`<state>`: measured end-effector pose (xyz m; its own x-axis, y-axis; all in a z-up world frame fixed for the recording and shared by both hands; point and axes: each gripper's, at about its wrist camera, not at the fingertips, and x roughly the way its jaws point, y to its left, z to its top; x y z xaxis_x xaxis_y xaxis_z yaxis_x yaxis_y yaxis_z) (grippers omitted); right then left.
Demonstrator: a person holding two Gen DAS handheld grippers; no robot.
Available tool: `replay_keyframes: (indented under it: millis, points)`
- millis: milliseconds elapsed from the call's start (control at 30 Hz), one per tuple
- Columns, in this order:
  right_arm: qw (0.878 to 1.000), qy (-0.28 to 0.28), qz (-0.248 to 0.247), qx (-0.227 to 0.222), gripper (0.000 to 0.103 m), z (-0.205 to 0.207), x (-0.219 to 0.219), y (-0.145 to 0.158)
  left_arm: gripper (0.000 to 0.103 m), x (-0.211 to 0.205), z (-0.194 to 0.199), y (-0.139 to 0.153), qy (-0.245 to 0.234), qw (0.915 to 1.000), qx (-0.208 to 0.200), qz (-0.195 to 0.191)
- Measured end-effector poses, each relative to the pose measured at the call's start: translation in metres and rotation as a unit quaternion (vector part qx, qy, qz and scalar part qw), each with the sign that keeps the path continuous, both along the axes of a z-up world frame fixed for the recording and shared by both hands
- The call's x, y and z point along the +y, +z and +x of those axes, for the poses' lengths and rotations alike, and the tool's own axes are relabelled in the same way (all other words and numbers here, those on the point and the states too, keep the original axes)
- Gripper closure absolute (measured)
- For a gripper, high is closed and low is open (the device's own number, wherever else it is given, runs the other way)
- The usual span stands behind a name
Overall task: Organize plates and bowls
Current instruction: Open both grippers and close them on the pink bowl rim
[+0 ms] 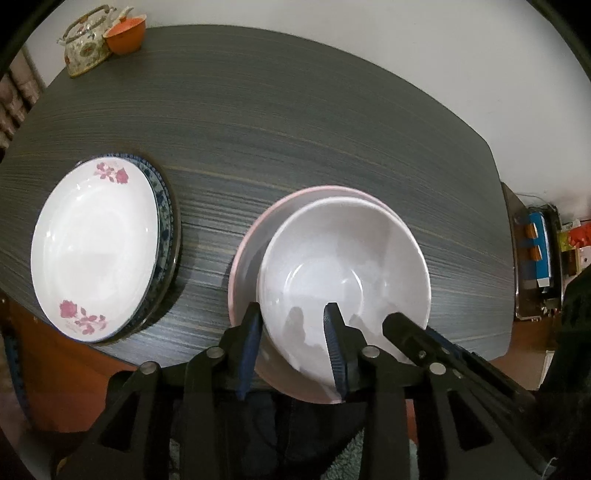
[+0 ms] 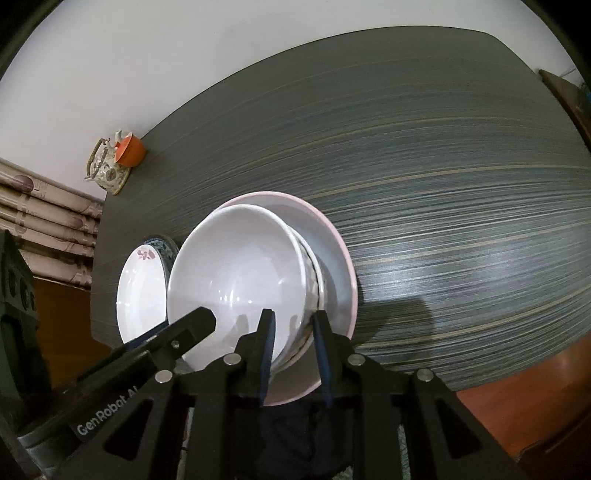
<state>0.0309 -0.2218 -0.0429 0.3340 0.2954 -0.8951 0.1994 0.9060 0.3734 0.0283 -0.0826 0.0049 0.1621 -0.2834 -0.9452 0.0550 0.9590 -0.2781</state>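
Note:
A white bowl sits in a wide pink-rimmed dish near the table's front edge. In the right wrist view another bowl rim shows nested just under it. My left gripper straddles the bowl's near-left rim, one finger outside and one well inside, open, with a gap to the inner pad. My right gripper is shut on the near-right rim, and the bowl wall fills the space between its pads. A white floral plate lies on a blue-patterned plate to the left.
On the dark striped table, a flowered teapot and an orange cup stand at the far left corner. A low shelf with clutter is off the table's right end. A person's dark trousers show below the front edge.

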Motion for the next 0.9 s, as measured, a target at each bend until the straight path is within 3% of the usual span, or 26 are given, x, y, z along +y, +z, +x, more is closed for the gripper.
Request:
replay_keyframes:
  millis: [367,900]
  points:
    - [1.000,-0.002,0.005,-0.007,0.077,-0.004,-0.008,0.006,0.068,0.019,-0.001,0.009,0.007,0.9995,-0.012,-0.028]
    - [0.999,-0.032,-0.006,-0.016,0.073,-0.014,-0.032,0.022,0.060,0.074,0.002,0.012,0.066,0.9962,-0.005,-0.057]
